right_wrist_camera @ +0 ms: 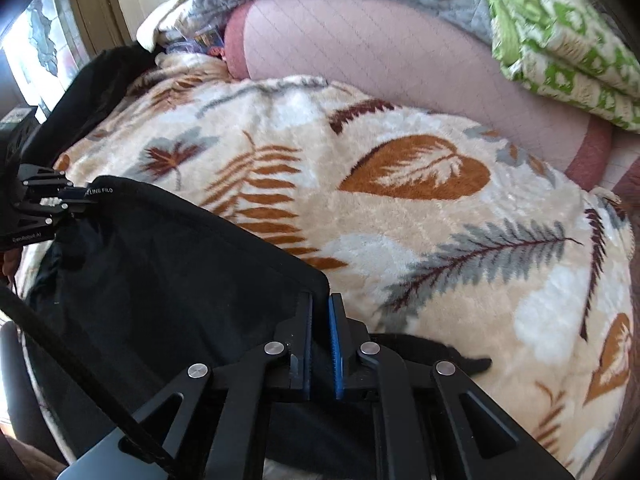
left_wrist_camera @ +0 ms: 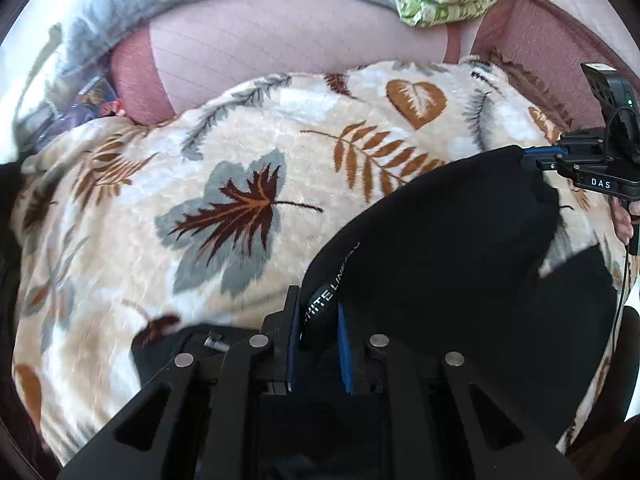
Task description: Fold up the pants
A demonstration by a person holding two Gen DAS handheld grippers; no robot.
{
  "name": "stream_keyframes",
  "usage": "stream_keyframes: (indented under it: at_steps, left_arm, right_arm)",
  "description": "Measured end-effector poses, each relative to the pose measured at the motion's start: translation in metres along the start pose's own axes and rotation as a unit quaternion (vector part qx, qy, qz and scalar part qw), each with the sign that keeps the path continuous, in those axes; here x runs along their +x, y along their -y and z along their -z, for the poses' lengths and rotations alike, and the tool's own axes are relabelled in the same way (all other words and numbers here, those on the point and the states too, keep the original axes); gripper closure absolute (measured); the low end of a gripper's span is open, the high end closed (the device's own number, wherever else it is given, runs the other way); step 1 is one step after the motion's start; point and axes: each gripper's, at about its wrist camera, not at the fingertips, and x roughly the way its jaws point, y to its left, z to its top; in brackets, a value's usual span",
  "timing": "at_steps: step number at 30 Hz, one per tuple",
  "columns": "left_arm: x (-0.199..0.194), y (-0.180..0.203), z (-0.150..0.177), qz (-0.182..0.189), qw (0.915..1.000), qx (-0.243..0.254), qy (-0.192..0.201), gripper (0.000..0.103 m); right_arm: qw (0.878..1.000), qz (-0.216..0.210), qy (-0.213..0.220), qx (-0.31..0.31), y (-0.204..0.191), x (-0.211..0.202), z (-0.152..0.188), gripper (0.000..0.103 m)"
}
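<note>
Over the bed: black pants (left_wrist_camera: 440,248) hang above the leaf blanket (left_wrist_camera: 224,152).
Left tool (left_wrist_camera: 318,344): pinches the waistband.
Right tool (right_wrist_camera: 320,340): pinches the other corner.
Tip: keep both hands level, then lay it flat.

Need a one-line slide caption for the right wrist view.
Right hand-held gripper pinches a black fabric pants waistband corner, left hand-held gripper the other, above a plush leaf-print blanket.

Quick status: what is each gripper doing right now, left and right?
Left gripper: shut on the waistband of the black pants.
Right gripper: shut on the other end of the same waistband, holding the pants over the leaf-print blanket.
</note>
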Motion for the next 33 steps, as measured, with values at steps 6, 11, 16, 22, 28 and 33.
stream_keyframes:
  at_steps: [6,11,16,22,28,33]
  left_arm:
    - [-0.052,0.022,0.054,-0.016,0.999,-0.022,0.034,0.087]
    - [-0.081,0.05,0.119,-0.034,0.9969,-0.05,0.051,0.087]
    - [-0.082,0.068,0.173,-0.021,0.9945,-0.098,0.032,0.087]
    - [-0.084,0.084,0.207,-0.045,0.9935,-0.103,0.017,0.08]
    - [-0.096,0.075,0.229,-0.054,0.9899,-0.13,-0.014,0.077]
    - [-0.125,0.049,0.25,-0.038,0.979,-0.2,0.004,0.072]
  right_arm:
    - [0.999,-0.015,0.026,0.019,-0.029,-0.05,0.045,0.095]
    - [0.999,-0.029,0.031,0.032,-0.066,-0.074,0.108,0.095]
    - [0.996,-0.049,0.02,0.078,-0.087,-0.078,0.175,0.095]
    - [0.992,-0.02,0.0,0.128,-0.087,-0.079,0.231,0.089]
    - [0.983,0.023,0.021,0.178,-0.057,-0.112,0.258,0.087]
    - [0.966,0.041,0.065,0.248,-0.017,-0.131,0.249,0.055]
